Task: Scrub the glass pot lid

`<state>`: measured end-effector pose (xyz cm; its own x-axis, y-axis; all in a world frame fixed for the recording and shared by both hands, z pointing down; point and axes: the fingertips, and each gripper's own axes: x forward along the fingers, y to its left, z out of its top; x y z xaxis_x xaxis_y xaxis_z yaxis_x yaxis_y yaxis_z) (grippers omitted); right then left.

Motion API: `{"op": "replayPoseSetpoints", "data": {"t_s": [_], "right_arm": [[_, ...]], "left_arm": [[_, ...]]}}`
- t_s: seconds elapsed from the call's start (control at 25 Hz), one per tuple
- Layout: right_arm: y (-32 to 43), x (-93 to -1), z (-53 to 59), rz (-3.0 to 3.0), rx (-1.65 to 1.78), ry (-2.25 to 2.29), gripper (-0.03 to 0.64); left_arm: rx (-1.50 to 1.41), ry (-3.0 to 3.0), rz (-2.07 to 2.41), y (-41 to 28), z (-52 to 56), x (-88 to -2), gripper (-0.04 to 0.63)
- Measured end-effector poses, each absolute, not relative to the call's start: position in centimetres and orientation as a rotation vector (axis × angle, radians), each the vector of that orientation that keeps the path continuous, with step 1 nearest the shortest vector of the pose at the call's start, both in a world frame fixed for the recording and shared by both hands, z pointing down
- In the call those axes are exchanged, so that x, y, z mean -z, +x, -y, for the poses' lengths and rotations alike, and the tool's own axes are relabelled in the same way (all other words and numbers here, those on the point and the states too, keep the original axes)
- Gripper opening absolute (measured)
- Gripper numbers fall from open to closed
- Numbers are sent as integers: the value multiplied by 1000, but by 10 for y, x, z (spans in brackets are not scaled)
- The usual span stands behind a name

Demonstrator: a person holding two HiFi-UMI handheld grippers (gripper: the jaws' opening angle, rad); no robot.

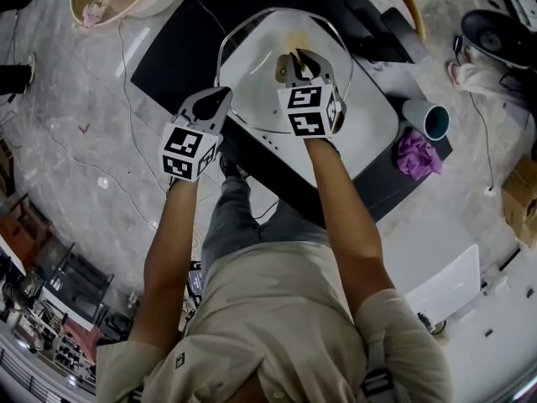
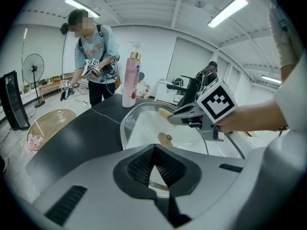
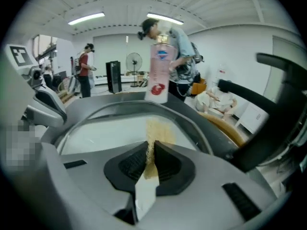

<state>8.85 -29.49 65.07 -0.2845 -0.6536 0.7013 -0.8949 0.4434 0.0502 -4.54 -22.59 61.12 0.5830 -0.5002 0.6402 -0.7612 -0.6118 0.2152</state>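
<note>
Worktop [image 1: 172, 53]: black, carrying a white rounded tray [image 1: 373, 120], with a bright workshop room around it.
Lid: round glass pot lid with metal rim [image 1: 252, 67], held over the tray.
Left hand-held gripper [image 1: 216, 99]: jaws closed on the lid's near-left rim.
Right hand-held gripper [image 1: 294, 60]: jaws pinched on a yellowish scrub pad [image 3: 154, 131] — pad against the glass.
Bottle: tall pink bottle [image 2: 130, 80] — standing beyond the lid.
</note>
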Motion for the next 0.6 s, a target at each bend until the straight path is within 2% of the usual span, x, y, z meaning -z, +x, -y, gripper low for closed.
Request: {"op": "replayPoseSetpoints", "data": {"t_s": [0.16,0.6], "right_arm": [[165,-648,285,1897,-537,1469,41],[167,-649,279,1880,-491,1471,41]], "left_arm": [[-741,2345,999,-44,226,-612,15],[-746,2334,990,-46,225,-617,15]]}}
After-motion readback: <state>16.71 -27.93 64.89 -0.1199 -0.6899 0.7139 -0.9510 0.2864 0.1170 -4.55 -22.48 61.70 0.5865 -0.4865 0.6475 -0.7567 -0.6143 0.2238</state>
